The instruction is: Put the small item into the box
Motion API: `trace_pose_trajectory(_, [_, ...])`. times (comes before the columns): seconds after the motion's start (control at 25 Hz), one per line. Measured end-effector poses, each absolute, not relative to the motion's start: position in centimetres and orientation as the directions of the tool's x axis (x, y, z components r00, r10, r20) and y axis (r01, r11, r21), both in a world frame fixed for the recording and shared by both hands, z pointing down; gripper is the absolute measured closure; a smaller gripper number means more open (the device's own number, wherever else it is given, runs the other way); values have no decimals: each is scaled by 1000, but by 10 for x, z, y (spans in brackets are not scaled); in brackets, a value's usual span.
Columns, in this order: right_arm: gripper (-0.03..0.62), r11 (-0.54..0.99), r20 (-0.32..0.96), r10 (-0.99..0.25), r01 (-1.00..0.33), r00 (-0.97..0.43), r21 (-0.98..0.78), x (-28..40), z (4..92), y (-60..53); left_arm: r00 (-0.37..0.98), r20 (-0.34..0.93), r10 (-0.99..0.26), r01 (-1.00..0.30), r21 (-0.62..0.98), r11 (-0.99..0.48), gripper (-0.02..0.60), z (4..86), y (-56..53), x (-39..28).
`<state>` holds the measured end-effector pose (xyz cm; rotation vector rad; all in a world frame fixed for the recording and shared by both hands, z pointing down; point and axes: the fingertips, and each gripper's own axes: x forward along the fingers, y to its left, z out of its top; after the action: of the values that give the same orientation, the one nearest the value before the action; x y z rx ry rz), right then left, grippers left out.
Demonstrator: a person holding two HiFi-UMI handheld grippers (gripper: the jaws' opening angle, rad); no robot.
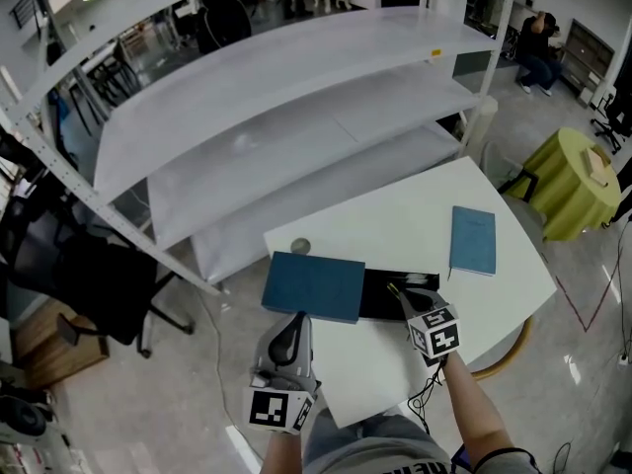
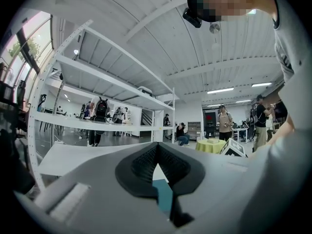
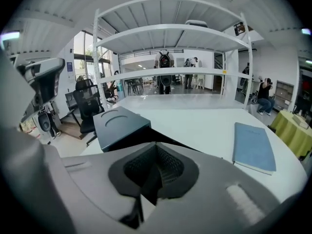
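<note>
Left gripper (image 1: 298,320) and right gripper (image 1: 399,292) are waiting at the near side of the box (image 1: 314,286), both with jaws pressed together and empty. The small item (image 1: 300,247) (seemingly a flat disc) is lying on the table (image 1: 395,220), just past the box's far left corner. Risks: a gripper reaching across and knocking the box, or the disc skidding from the pads.

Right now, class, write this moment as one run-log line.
left gripper: jaws together, at lid edge | right gripper: jaws together, at open box | small round item: on table, outside box
</note>
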<state>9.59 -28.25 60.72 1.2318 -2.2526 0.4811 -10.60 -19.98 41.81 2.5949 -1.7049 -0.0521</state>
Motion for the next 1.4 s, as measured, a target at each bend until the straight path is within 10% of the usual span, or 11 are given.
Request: trace_pose_trajectory(1.4, [592, 434, 303, -851, -899, -429, -53, 115, 489, -202, 511, -62, -858, -858, 28, -513, 572, 398, -179, -67])
